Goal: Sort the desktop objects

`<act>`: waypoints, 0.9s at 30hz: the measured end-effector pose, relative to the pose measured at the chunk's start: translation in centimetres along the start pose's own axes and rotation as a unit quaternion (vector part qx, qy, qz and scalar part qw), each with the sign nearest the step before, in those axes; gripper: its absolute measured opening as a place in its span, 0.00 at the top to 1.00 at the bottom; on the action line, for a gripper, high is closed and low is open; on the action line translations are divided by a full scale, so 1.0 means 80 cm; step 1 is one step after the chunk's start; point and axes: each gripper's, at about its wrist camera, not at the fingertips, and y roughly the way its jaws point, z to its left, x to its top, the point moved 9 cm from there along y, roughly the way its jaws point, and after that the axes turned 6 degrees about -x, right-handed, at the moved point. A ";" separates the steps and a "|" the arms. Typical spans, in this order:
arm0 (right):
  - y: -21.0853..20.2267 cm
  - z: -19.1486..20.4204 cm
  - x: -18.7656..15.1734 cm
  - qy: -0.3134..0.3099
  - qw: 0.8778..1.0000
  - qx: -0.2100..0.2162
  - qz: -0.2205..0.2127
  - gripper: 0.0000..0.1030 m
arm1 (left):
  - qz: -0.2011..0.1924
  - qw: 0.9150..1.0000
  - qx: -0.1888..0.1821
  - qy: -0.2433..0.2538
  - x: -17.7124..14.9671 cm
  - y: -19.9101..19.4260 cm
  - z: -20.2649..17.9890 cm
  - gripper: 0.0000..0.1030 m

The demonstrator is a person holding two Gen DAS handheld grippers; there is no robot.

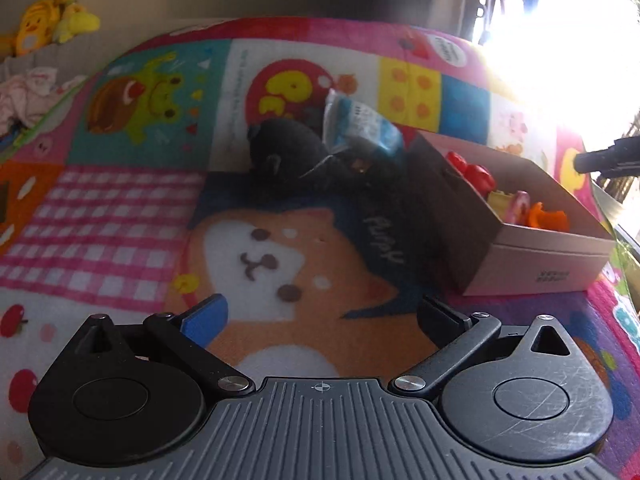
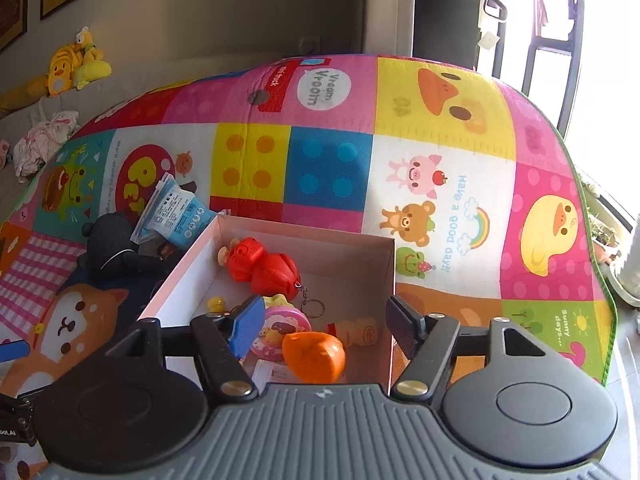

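Observation:
A pink cardboard box (image 2: 280, 227) stands on the colourful play mat (image 2: 440, 120). It holds a red toy figure (image 2: 262, 266) with a keyring, an orange piece (image 2: 314, 356), a pink round tin (image 2: 286, 326) and a small bottle (image 2: 360, 332). Left of the box lie a black plush (image 2: 108, 246) and a blue-white packet (image 2: 172, 212). My right gripper (image 2: 324, 320) is open and empty above the box's near end. My left gripper (image 1: 320, 316) is open and empty over the mat, short of the black plush (image 1: 286, 152), the packet (image 1: 360, 126) and the box (image 1: 532, 256).
The mat's edge falls away at the right towards a window and floor (image 2: 624, 320). Yellow plush toys (image 2: 76, 64) and crumpled cloth (image 2: 44, 140) lie on a sofa at the far left. The right gripper's tip (image 1: 604, 156) shows at the right edge of the left wrist view.

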 end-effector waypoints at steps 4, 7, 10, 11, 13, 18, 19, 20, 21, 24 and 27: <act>-0.003 0.034 0.006 -0.030 0.999 0.011 0.010 0.33 | -0.033 0.998 0.035 -0.028 0.005 -0.001 0.027 0.00; 0.002 0.085 0.024 -0.057 0.998 0.037 0.017 0.31 | -0.023 0.998 0.018 -0.062 0.000 0.004 0.038 0.00; 0.025 0.146 0.054 -0.067 0.995 0.070 0.037 0.22 | -0.029 0.997 0.005 -0.075 -0.001 0.004 0.041 0.00; 0.037 0.167 0.064 -0.068 0.993 0.081 0.046 0.22 | -0.032 0.996 0.004 -0.077 -0.001 0.003 0.041 0.00; 0.064 0.207 0.082 -0.069 0.990 0.097 0.070 0.21 | -0.045 0.996 0.007 -0.081 0.000 -0.002 0.042 0.00; 0.145 0.253 0.132 -0.070 0.996 0.033 0.047 0.21 | -0.048 0.996 -0.007 -0.068 0.001 -0.003 0.034 0.00; 0.160 0.255 0.140 -0.066 0.997 0.018 0.042 0.24 | -0.047 0.997 -0.009 -0.066 0.001 -0.003 0.033 0.00; 0.178 0.253 0.145 -0.060 0.997 0.003 0.045 0.33 | -0.047 0.997 -0.010 -0.066 0.002 -0.004 0.032 0.00; 0.195 0.251 0.146 -0.054 0.997 -0.005 0.058 0.38 | -0.047 0.997 -0.011 -0.068 0.001 -0.004 0.033 0.00; 0.232 0.240 0.134 -0.010 0.994 -0.003 0.106 0.48 | -0.038 0.996 -0.016 -0.079 -0.001 -0.002 0.036 0.00; 0.239 0.242 0.118 0.019 0.988 0.046 0.148 0.47 | -0.030 0.996 -0.023 -0.076 -0.002 -0.002 0.032 0.00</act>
